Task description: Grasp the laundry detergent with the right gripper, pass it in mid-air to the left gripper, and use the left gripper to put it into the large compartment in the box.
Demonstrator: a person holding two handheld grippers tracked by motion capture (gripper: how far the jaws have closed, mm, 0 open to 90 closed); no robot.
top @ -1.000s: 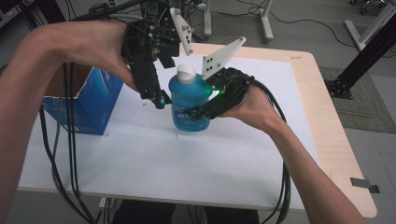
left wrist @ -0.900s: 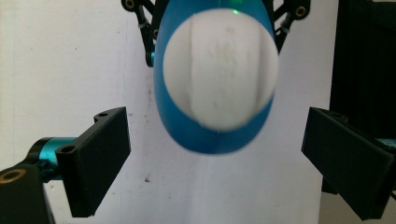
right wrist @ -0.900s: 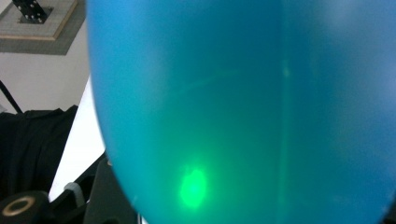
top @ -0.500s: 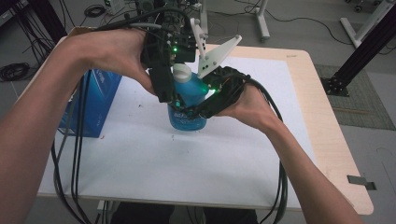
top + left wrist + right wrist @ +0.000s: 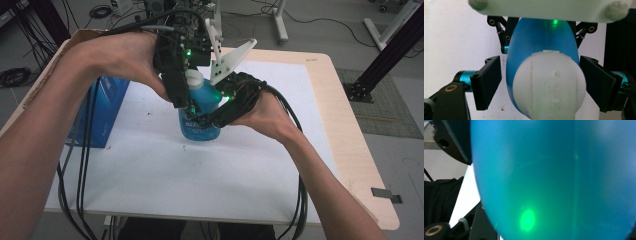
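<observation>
bottle upright mid-desk | right tongs clamped on body | left tongs wide, straddling white cap, not touching | risk: off-centre closing slips off cap, tips bottle

bottle label blurred, no readable text

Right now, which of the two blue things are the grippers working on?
The bottle with the white cap at mid-table, not the box at the left edge. The right gripper clasps its body; the left gripper straddles the cap.
</observation>
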